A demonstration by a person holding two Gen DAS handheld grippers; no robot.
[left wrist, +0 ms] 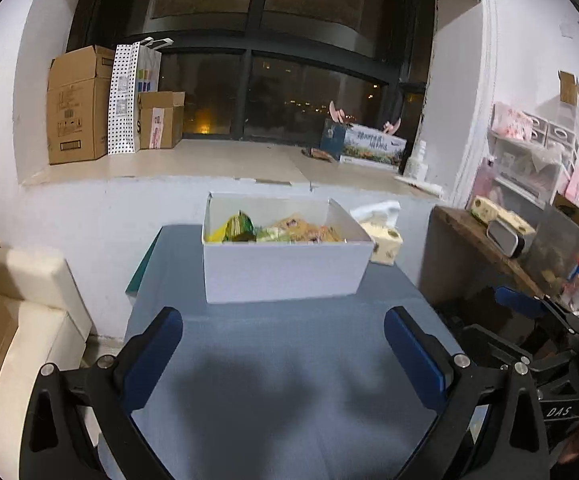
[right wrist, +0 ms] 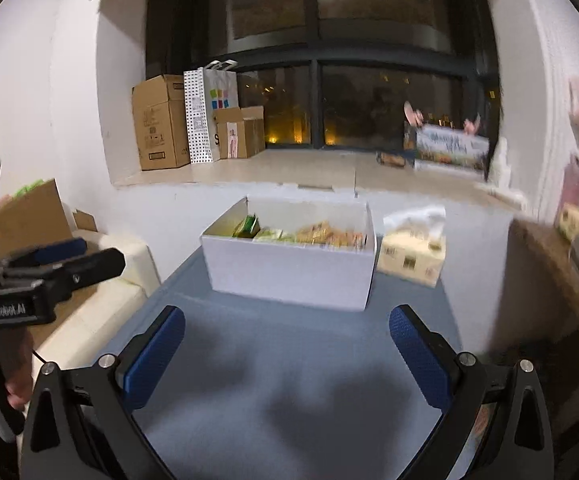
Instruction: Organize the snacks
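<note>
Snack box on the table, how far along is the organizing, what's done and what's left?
Done: the white box on the blue table already holds several snack packets. In hand: nothing; the left gripper and right gripper are both open and empty, short of the box. Left: no loose snacks show on the table, only a tissue pack beside the box, so the job looks near finished.

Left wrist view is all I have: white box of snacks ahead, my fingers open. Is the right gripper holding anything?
Observer: No. The right gripper is open and empty, over the blue table, short of the white box.
Operator: What's behind the box's right corner?
Observer: A tissue pack on the table beside the box, a tissue poking up.
Operator: And my left gripper?
Observer: The left gripper is left of the right one, a hand gripping its handle.
</note>
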